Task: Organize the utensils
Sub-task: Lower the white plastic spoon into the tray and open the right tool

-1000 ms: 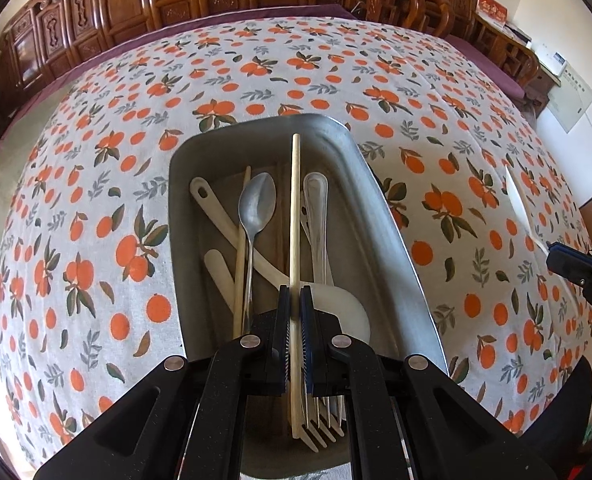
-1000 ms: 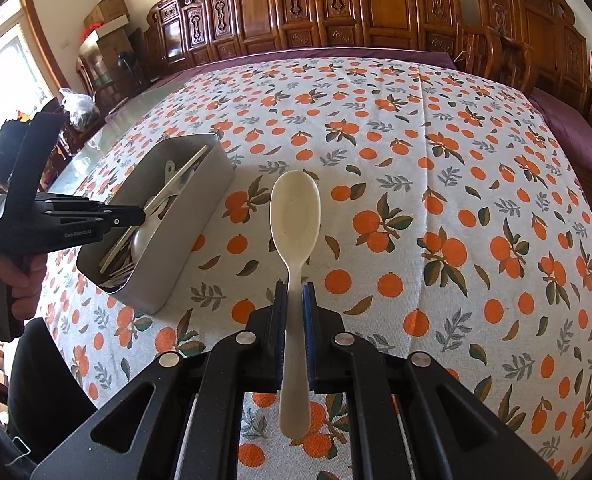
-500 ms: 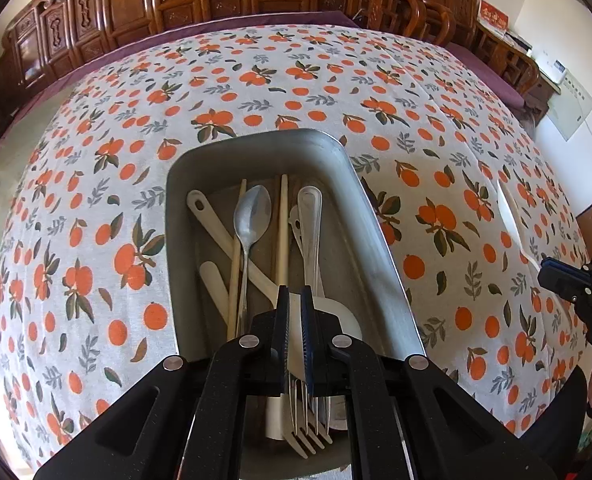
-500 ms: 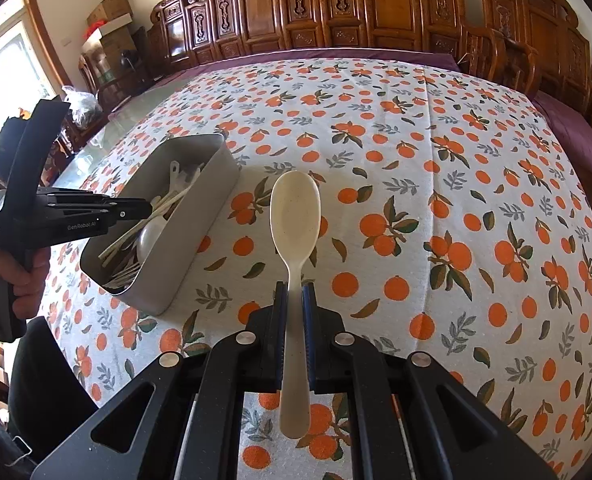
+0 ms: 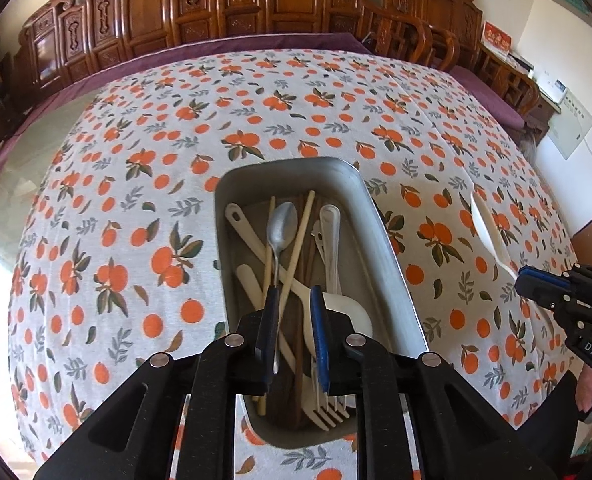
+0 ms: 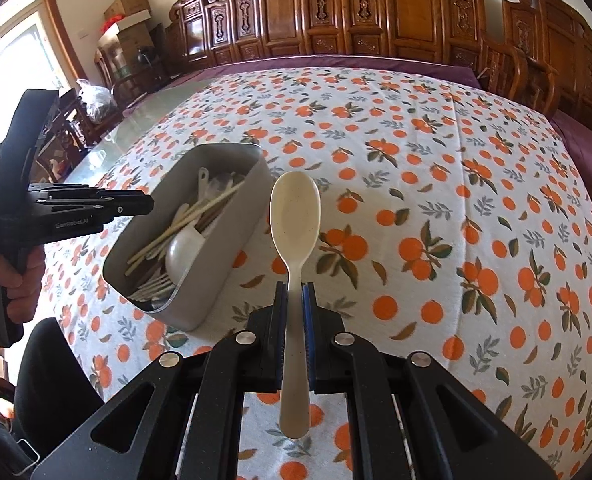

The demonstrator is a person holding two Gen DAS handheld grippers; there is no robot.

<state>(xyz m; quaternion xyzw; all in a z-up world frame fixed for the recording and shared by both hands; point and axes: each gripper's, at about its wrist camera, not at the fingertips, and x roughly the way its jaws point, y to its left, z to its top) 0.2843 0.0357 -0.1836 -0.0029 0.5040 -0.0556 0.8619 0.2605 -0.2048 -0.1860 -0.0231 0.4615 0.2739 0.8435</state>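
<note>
A grey metal tray (image 5: 370, 216) on the orange-print tablecloth holds several utensils: a metal spoon (image 5: 281, 226), a wooden chopstick (image 5: 300, 236), cream spoons and a fork (image 5: 326, 410). My left gripper (image 5: 293, 312) is open and empty just above the tray's near end. My right gripper (image 6: 294, 304) is shut on a cream plastic spoon (image 6: 294, 216), bowl up, held above the cloth to the right of the tray (image 6: 223, 240). That spoon also shows in the left wrist view (image 5: 486, 224). The left gripper shows from the side in the right wrist view (image 6: 143, 205).
The round table carries the orange-print cloth (image 6: 456, 200) with a purple border. Carved wooden chairs (image 6: 336, 12) ring the far side. A person's hand (image 6: 19, 272) holds the left gripper at the table's near left edge.
My left gripper has opened and let go of the wooden chopstick, which now lies in the tray. It has pulled back a little. My right gripper still holds the cream spoon.
</note>
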